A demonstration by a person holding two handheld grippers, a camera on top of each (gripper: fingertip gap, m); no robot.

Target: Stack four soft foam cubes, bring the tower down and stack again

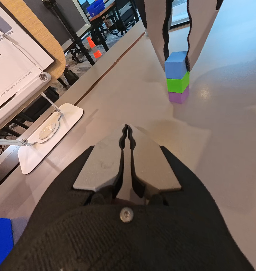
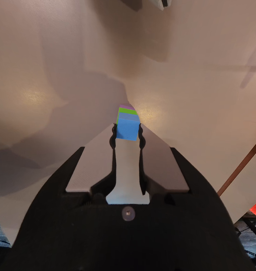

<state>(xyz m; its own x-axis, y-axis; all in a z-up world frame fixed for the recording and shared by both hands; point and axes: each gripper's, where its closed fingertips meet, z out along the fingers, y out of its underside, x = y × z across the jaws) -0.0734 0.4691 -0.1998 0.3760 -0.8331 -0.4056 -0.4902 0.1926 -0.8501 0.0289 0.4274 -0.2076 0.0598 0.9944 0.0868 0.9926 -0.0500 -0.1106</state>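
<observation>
**Third cube on the tower, one more to find**

We are up at the tower with our right gripper [image 2: 127, 124], coming straight down from above, and the blue cube [image 1: 175, 65] sits between its two fingers. The black pads touch the cube's two opposite sides, so we judge the gripper closed on it, held only as wide as the cube itself. Gripping from above makes sense here: the fingers stay clear of the cubes below and the foam can be set flat.

Beneath it sits the green cube [image 1: 177, 84], and under that the purple cube [image 1: 178, 96], which rests on the grey table [image 1: 124, 93]. From the left wrist view the blue cube's underside meets the green top, though the edges look slightly turned against each other. That is three high, so by our count a fourth cube is still needed. We cannot see it for certain; a dark blue shape [image 1: 1, 240] at the near left corner may or may not be it.

Our left gripper [image 1: 127, 126] hangs back, low over the table and well apart from the tower, fingers pressed together and holding nothing. Keeping it away avoids a bump.

Off to the left stands a document holder [image 1: 51, 137] on its white base.
</observation>
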